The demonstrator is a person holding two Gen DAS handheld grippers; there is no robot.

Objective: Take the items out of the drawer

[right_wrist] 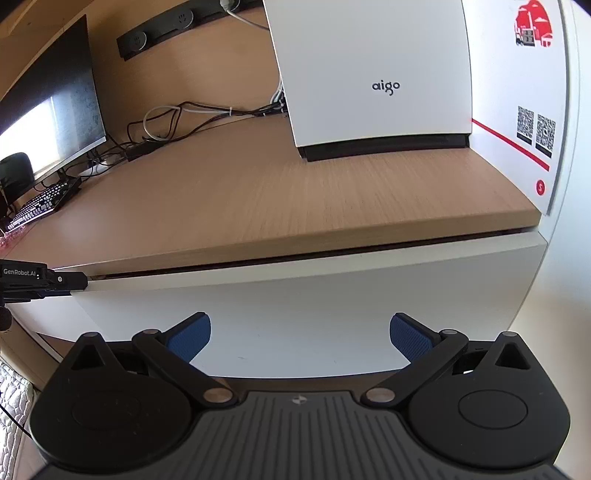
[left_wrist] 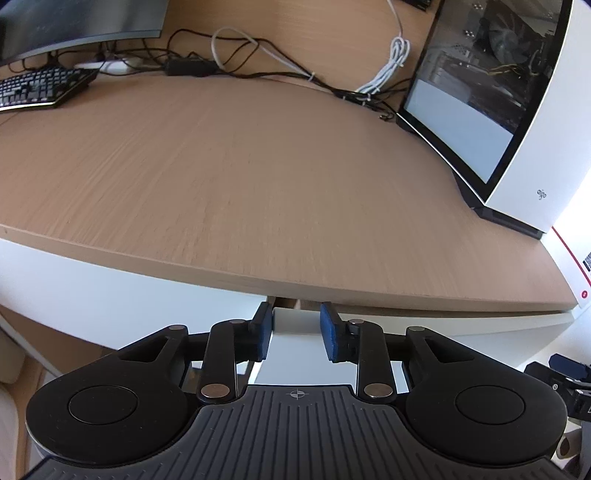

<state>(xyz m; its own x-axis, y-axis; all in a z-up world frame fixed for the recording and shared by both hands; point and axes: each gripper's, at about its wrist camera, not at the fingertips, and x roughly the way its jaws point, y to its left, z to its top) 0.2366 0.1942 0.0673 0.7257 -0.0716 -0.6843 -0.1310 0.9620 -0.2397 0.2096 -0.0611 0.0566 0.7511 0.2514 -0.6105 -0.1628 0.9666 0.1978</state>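
1. The drawer (right_wrist: 295, 317) is a white front panel set just under the wooden desktop (left_wrist: 258, 177). It looks closed or barely cracked: only a thin dark gap shows along its top edge, and nothing of what is inside can be seen.

2. The left gripper (left_wrist: 295, 332) is at the drawer's top left corner. Its blue pads (left_wrist: 330, 332) stand narrowly apart, one on each side of the panel's corner edge. They sit right against it, but a firm pinch cannot be told from here. In the right wrist view the same gripper (right_wrist: 74, 282) reaches in from the left, its tip on that corner.

3. The right gripper (right_wrist: 300, 338) hangs in front of the drawer face, below the desk lip, its jaws spread wide with nothing between them.

4. The relation that matters: the drawer's long axis runs left to right across both views, and its travel is toward the cameras. The left gripper is the nearer one and already at the edge, so the pull most likely falls to it, straight back and level.

5. Further out, a white computer case (right_wrist: 373, 74) stands on the desktop beyond the right gripper. Loose cables (left_wrist: 258, 62), a keyboard (left_wrist: 40, 86) and a monitor (left_wrist: 74, 22) lie far ahead and to the left, well clear of the drawer.
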